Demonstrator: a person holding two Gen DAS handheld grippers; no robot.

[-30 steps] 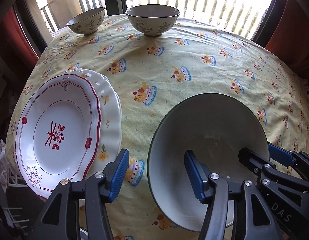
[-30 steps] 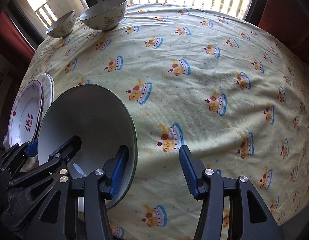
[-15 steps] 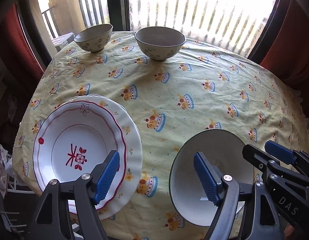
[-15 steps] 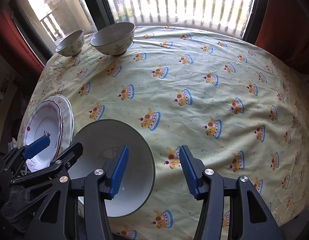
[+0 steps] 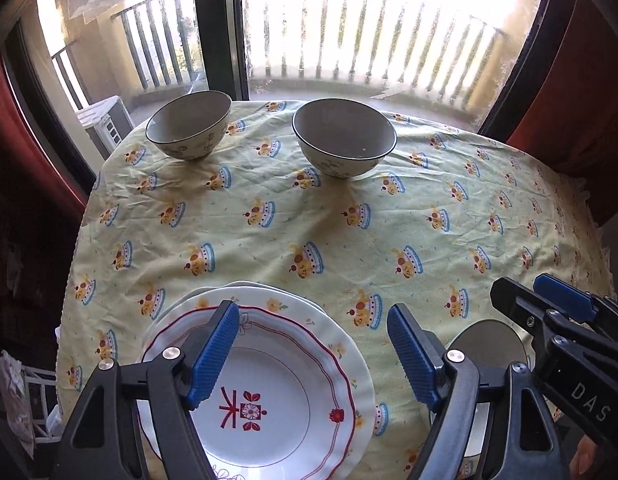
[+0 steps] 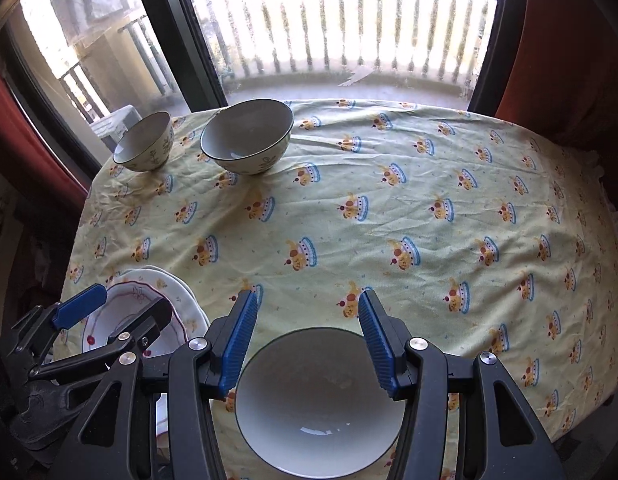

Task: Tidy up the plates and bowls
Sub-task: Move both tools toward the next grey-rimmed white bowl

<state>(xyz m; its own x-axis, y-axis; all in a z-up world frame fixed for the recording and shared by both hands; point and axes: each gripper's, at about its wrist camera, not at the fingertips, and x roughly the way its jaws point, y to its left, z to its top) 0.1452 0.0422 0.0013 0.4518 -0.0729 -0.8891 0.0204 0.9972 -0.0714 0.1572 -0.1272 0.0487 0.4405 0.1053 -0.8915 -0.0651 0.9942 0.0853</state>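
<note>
left wrist view has the left claw [image 5: 313,350] wide and empty above the stacked plates [image 5: 341,344] on the desk [image 5: 349,232], while the right claw [image 6: 305,340], half-spread and gripping nothing, hangs over the white bowl [image 6: 317,404] beside them.

The cloth [image 6: 389,208] over the counter is matt, creased woven cotton with a printed pattern; beneath the right gripper [image 6: 305,340] jaws sits a glossy glazed ceramic bowl [image 6: 317,412]; beneath the left gripper [image 5: 313,350] jaws, a smooth shiny porcelain plate [image 5: 269,408]; the fingers [image 5: 213,352] carry ribbed blue rubbery pads on matt black plastic arms with bright metal screws.
</note>
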